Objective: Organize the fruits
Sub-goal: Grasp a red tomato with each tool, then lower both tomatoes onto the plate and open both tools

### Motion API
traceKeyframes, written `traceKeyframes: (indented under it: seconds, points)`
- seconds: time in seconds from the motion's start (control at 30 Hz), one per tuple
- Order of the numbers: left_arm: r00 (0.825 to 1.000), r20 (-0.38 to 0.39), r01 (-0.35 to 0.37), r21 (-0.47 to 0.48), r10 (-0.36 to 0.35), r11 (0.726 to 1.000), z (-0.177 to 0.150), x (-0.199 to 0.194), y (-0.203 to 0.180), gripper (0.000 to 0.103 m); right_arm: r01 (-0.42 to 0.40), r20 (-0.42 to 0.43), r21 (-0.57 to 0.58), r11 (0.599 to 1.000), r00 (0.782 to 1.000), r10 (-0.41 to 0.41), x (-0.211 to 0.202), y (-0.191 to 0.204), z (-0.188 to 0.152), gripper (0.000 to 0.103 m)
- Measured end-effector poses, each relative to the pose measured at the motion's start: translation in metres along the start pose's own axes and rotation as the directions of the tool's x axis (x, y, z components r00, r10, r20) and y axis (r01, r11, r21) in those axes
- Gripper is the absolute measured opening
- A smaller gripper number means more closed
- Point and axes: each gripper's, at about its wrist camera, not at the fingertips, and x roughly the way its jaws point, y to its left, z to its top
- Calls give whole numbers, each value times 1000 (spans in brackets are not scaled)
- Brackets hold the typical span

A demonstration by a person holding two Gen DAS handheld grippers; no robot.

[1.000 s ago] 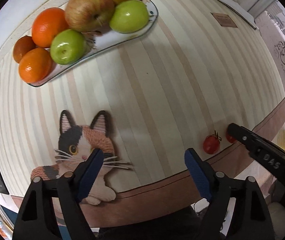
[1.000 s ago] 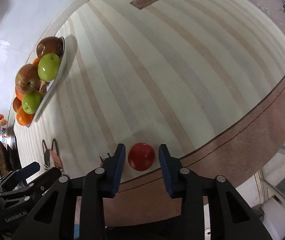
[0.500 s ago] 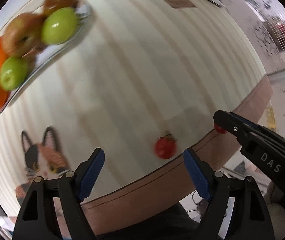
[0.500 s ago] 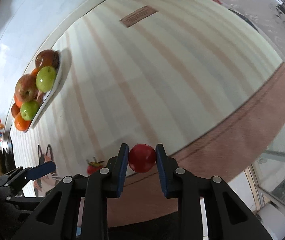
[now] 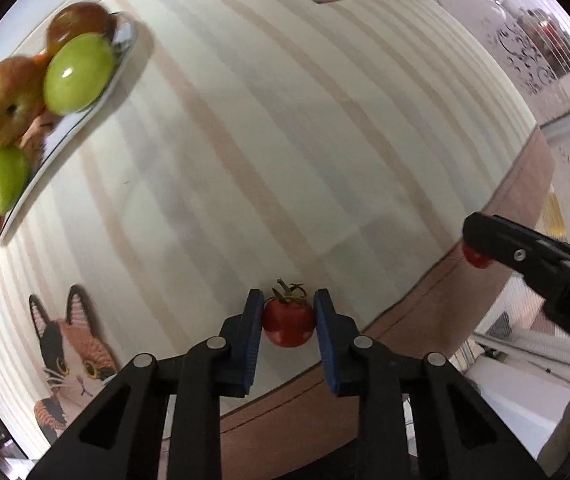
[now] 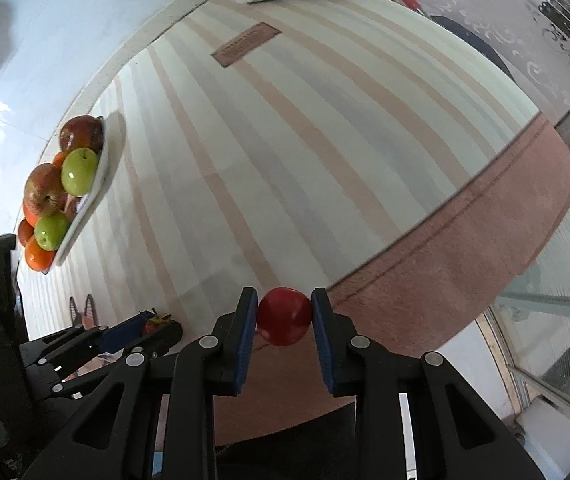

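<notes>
Left tool [image 5: 288, 312] newly clamped on stemmed tomato [image 5: 288, 322], right tool [image 6: 283, 312] gripping tomato [image 6: 283, 316]; plate [image 5: 85, 120] with 7 fruits.

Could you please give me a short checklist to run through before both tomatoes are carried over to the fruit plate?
1. Left gripper shut on the stemmed tomato, blue fingers on both sides: ok.
2. Right gripper shut on the smooth red tomato: ok.
3. Right tomato lifted clear of the tablecloth: ok.
4. Left tomato lifted off the cloth: cannot tell.
5. Free room on the fruit plate, crowded with apples and oranges: cannot tell.
6. Striped cloth between the grippers and the plate free of obstacles: ok.
</notes>
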Motion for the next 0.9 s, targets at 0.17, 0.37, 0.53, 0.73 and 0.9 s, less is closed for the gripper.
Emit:
traceKeyframes:
  seconds: [0.17,0.37,0.53,0.73,0.9]
  points:
    - [999,52,-3,-112,9,994,-8,-24,37,23,-59,12,-68,996,998,60,-4,33,9,30]
    - [979,194,-9,-297,69,955,-21,-78,103,23,-168,1,-191,967,985,172,4,103,22,30]
    - [953,268,-18,-425,144,905,-23,-96,175,23,-229,6,-325,918,970,244,18,171,34,30]
    - [935,301,-7,-508,185,862,-15,-92,225,23,-215,30,-444,870,966,255,42,220,46,30]
    - [938,286,-17,-525,196,851,-2,-76,242,23,-190,18,-489,852,974,228,67,241,55,30]
